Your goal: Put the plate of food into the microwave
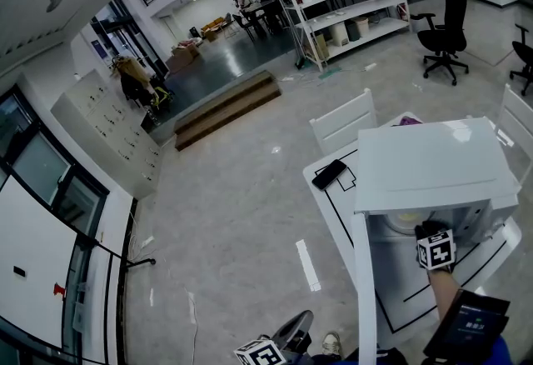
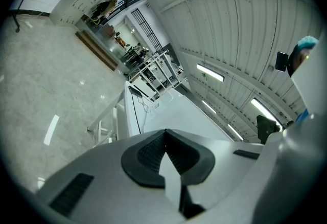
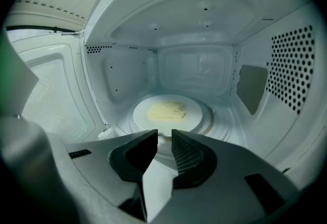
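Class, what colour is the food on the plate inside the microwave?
Pale yellow food on a white plate; the right gripper view shows it best.

The microwave point(image 1: 433, 163) sits on the table point(image 1: 329, 205), its door point(image 1: 363, 288) swung out to my left. The plate of food point(image 3: 166, 114) lies inside, mid-floor, just beyond my right gripper point(image 3: 164, 135) at the opening. My left gripper point(image 2: 164, 133) hangs well left of the door, off the table.

The head view is looking down on the microwave point(image 1: 429, 163). The right gripper view is peering closely inside it.
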Tool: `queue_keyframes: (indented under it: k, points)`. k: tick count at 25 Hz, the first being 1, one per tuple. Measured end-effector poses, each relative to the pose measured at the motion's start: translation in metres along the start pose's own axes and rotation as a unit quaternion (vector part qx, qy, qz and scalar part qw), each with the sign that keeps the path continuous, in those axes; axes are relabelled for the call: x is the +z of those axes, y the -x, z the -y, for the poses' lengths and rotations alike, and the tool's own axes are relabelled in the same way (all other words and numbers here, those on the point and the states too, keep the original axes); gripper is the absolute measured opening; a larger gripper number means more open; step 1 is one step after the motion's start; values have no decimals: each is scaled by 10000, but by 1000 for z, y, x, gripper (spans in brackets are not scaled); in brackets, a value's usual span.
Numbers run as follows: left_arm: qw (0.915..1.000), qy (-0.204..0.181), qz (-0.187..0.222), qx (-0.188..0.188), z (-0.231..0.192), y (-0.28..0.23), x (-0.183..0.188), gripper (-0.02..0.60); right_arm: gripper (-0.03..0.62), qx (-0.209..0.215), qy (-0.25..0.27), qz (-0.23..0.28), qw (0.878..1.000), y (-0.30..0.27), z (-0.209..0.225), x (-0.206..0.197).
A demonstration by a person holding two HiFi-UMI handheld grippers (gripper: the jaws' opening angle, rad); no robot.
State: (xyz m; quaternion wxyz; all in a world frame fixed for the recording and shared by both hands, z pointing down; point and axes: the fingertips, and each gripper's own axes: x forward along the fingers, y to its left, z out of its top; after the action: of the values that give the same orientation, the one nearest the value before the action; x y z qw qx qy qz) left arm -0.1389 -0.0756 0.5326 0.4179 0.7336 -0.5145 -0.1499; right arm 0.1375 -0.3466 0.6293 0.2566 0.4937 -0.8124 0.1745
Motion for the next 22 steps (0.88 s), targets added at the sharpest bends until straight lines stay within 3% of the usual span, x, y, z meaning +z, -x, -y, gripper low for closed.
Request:
queue_keyframes:
  k: [22]
  points:
    - [10000, -21, -17, 14, -3, 5, 0, 6, 84, -89, -29, -51, 9999, 2, 5, -1]
